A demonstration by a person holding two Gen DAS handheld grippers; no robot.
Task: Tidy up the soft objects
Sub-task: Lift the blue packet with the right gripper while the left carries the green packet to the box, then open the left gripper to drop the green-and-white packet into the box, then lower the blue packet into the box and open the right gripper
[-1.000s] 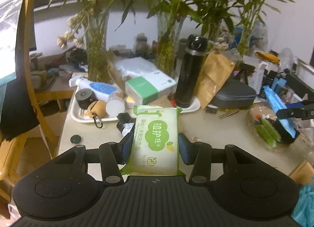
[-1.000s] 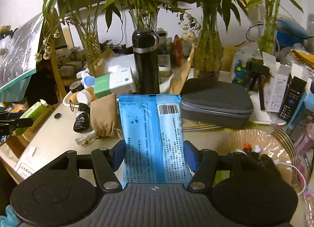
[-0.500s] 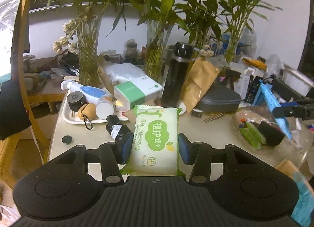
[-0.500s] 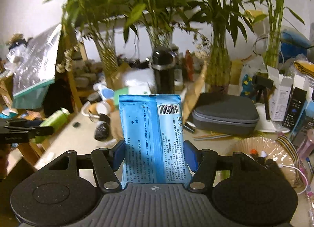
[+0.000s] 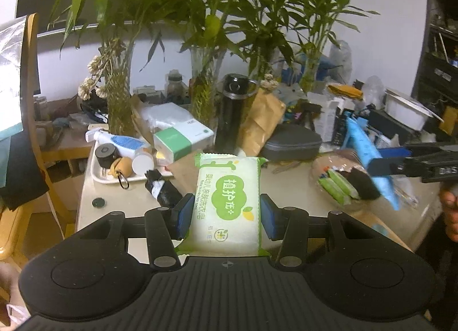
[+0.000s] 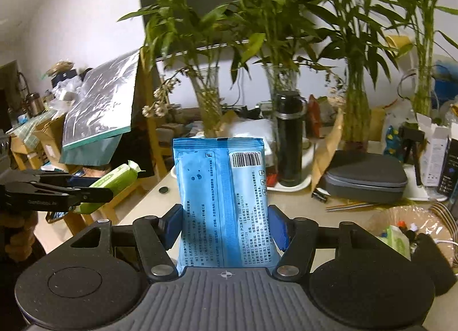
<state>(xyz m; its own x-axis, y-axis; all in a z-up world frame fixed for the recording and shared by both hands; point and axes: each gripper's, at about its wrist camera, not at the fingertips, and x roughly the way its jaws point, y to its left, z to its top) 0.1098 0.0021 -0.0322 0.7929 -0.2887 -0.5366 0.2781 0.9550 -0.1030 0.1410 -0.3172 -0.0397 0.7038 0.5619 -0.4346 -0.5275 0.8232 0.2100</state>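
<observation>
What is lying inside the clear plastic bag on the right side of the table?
Inside the clear plastic bag, green packets and a dark object are visible. The blue pack in the right claw covers the bag's far side, so anything there is hidden.

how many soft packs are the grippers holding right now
2: a green soap pack clamped in the left gripper, and a blue wipes pack clamped in the right gripper.

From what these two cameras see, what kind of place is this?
Probably a lived-in home room, not a lab: a crowded table holds bamboo plants in glass vases, a black flask and a tray of toiletries.
</observation>
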